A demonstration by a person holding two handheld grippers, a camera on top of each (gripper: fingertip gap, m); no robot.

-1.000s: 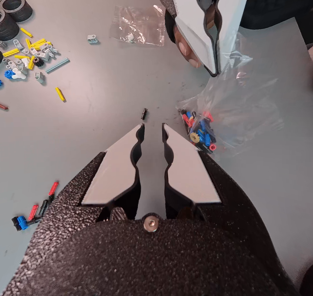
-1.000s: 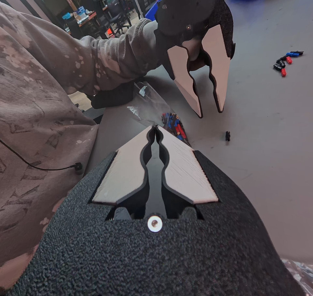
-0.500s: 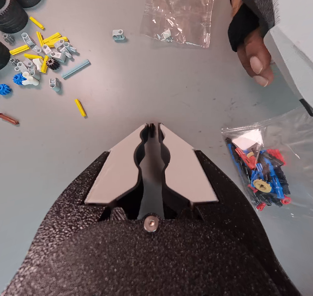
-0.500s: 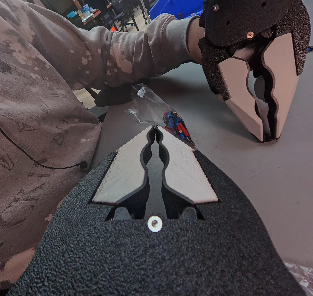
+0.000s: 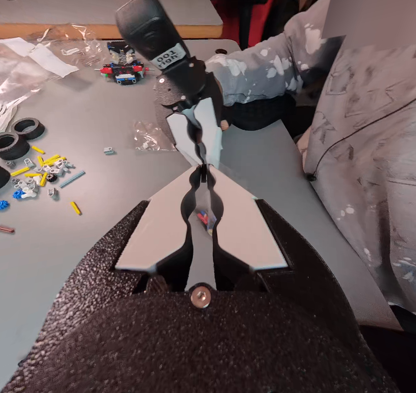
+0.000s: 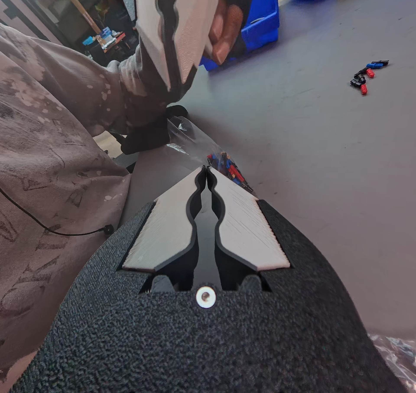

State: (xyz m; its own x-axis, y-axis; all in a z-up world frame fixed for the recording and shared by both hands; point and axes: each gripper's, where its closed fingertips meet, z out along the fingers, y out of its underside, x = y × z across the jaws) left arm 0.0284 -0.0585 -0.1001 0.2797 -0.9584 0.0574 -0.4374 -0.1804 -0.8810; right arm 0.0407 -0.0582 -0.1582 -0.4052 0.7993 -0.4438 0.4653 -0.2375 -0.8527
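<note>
Left gripper (image 5: 203, 172), lifted off the grey table (image 5: 94, 117) since a moment ago, now pinches the small black pin (image 5: 203, 175) upright at its tips — previously the pin lay loose on the surface. Right gripper (image 6: 206, 170) stays pressed together on the clear bag of parts (image 6: 227, 168) (its film caught at the tips), both raised and meeting tip to tip.

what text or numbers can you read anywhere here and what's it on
Grey label on the handle of the right hand-held gripper: printed characters, legible, but I won't quote them.
Sweatshirt: faint marks, too blurred to read.
Black pin in the left hand-held gripper and clear bag at the right one's tips: no writing visible.
</note>
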